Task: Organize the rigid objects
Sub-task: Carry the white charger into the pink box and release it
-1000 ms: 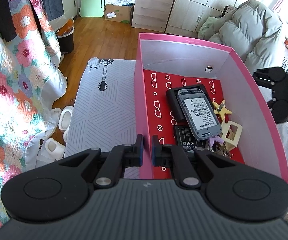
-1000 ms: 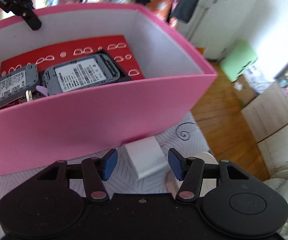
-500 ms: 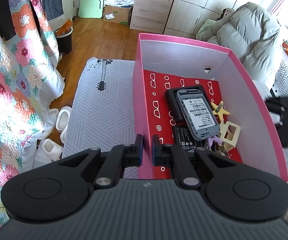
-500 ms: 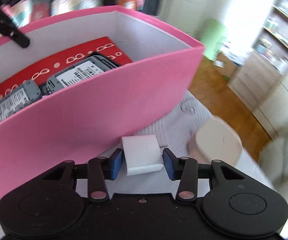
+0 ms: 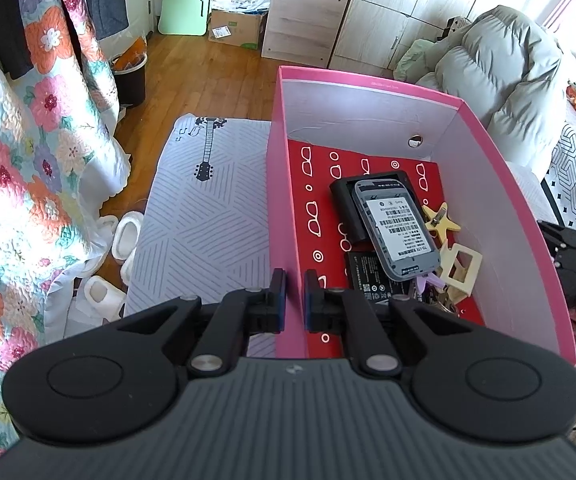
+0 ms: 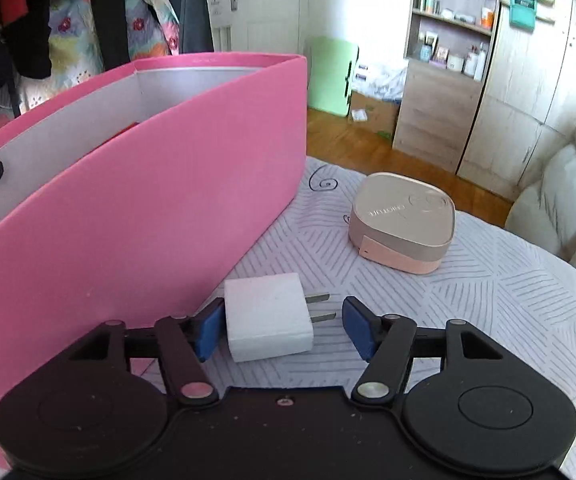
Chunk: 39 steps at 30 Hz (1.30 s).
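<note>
Item one, nearest: my right gripper (image 6: pixel 282 326), jaws opening, straddling the white plug adapter (image 6: pixel 267 317). The left pad sits against the adapter's side; the right pad stands clear of the prongs, so nothing is clamped. The adapter lies flat on the patterned cover (image 6: pixel 468 300), just beside the outer wall of the pink box (image 6: pixel 148 216), prongs pointing away from the box. I judge this is the next piece meant for the box.

Item two: my left gripper (image 5: pixel 291 300), pinched tight on the box's near wall, seemingly to keep the box from sliding while the other hand loads it.

Item three, inside the box: a grey device (image 5: pixel 394 228) resting label-up on a black case (image 5: pixel 344 204), a flat battery (image 5: pixel 368 274), a wooden star (image 5: pixel 440 220) and a cream cut-out piece (image 5: pixel 462 266), all crowded toward one side.

Item four, farther out: a beige-and-pink rounded case (image 6: pixel 402 226) on the cover, apart from the box, not yet stowed.
</note>
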### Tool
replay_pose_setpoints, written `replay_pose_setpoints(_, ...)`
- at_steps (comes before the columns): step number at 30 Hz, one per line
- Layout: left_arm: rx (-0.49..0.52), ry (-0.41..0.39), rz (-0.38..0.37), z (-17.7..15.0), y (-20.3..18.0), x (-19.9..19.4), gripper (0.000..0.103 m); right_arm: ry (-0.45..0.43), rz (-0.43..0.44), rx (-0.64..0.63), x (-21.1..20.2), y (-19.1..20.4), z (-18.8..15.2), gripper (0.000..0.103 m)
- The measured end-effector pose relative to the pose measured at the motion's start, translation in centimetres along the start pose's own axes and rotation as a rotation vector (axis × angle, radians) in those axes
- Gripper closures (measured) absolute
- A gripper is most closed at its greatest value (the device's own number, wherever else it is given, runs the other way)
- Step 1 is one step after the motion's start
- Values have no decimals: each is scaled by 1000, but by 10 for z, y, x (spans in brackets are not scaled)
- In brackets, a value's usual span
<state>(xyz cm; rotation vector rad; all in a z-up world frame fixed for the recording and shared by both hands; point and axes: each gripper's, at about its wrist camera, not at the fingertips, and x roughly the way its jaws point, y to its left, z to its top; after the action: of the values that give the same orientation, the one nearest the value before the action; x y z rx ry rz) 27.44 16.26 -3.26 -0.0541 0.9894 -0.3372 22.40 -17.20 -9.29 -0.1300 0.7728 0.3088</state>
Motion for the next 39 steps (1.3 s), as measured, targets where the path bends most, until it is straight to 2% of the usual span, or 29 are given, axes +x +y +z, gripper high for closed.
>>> replay_pose_setpoints(4,-3,-4,0,0,0,0,96,-30,-63,50,-10,4,-6,41)
replay_pose_setpoints(8,-6,-3,1,1,1,0,96,-88,-70,107,-32,0,2,41)
replay_pose_setpoints(12,-2,-2,8,1,0,1,96,-165,-31,112,-70,3,18,41)
replay_pose_setpoints(17,-9,-10,12,-1,-1,2,96,-219,90,144,-100,19,41,40)
replay_pose_setpoints(21,-29,-14,25,-2,-3,5,96,-148,205,108,-87,46,65,40)
replay_pose_setpoints(26,-31,-23,52,-2,-7,7,96,70,278,60,-38,82,109,41)
replay_pose_setpoints(30,-53,-24,48,-1,-5,9,96,162,335,103,-4,95,118,41)
replay_pose_setpoints(34,-51,-29,50,-2,-5,11,96,156,406,200,9,93,121,39)
replay_pose_setpoints(37,-55,-27,47,-2,-4,11,96,93,444,249,-3,82,121,39)
replay_pose_setpoints(39,-57,-26,39,-2,-4,11,96,44,435,269,-18,67,121,39)
